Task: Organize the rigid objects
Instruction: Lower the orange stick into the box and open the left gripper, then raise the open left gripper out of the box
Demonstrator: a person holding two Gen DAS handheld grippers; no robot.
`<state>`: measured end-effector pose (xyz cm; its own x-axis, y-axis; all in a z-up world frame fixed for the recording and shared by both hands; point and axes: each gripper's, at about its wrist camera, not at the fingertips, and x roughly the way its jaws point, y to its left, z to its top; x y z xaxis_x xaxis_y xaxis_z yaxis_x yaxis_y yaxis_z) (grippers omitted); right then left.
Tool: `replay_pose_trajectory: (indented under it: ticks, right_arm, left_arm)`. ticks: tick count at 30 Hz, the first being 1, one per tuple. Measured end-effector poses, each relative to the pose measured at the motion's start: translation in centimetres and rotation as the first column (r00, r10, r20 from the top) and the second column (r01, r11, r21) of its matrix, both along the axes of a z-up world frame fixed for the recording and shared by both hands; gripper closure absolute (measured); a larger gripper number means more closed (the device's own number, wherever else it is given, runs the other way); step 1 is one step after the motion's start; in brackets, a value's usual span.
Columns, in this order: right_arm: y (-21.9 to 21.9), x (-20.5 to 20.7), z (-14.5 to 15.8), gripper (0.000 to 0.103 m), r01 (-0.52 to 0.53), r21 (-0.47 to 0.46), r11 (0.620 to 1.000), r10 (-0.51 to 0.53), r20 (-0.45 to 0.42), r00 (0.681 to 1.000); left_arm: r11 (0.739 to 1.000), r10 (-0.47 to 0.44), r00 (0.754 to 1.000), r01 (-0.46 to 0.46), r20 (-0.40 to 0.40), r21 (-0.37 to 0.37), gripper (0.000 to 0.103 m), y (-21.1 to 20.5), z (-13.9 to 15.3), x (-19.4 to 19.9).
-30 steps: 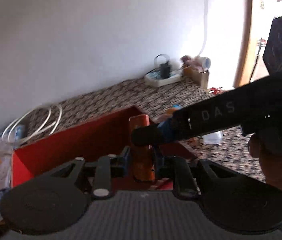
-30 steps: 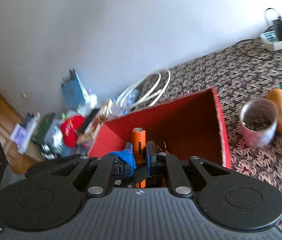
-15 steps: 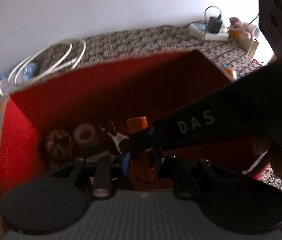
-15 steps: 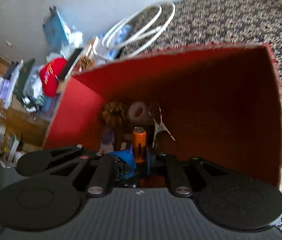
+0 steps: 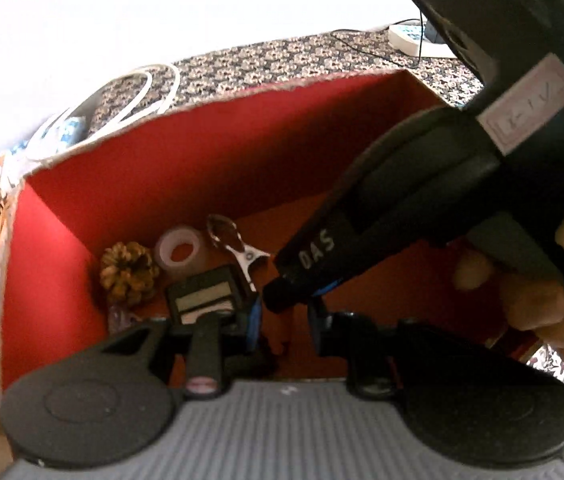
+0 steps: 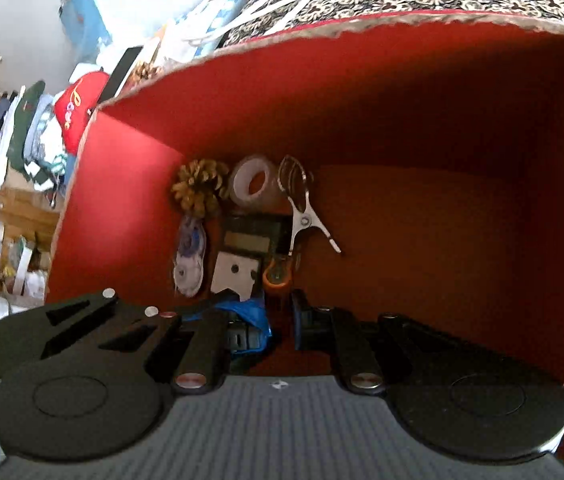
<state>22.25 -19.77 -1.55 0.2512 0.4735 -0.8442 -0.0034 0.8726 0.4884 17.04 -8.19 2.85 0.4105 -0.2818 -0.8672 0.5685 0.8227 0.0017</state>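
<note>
The left gripper (image 5: 283, 318) was opening its jaws, nothing between them, probably to leave the orange tube (image 6: 277, 278) on the floor of the red box (image 6: 401, 100) near the clip (image 6: 305, 216). The right gripper (image 6: 282, 320) looked pressed together and empty.

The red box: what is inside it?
Red box holds a pine cone, tape roll, metal clip, dark device and orange cylinder. Grippers hide the near floor.

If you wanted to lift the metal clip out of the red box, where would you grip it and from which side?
I would probably grip the metal clip at its narrow pivot, where the splayed handles meet the rounded jaws, coming straight down from above. It lies flat on the floor of the red box, close beside the tape roll, so a side approach looks blocked.
</note>
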Motion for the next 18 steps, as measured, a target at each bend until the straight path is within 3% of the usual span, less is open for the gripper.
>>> replay_pose_trajectory:
  ticks: [9,18]
  right_arm:
    - [0.0,0.3,0.0,0.103,-0.050,0.034,0.998,0.051,-0.028,0.998]
    - [-0.9,-0.2,0.7,0.100,0.037,0.029,0.999,-0.038,0.045,0.998]
  left_arm:
    - [0.997,0.017,0.998,-0.022,-0.065,-0.068,0.081,1.3,0.0,-0.3]
    - [0.998,0.018,1.000,-0.016,0.023,-0.062,0.077,1.8,1.2,-0.9]
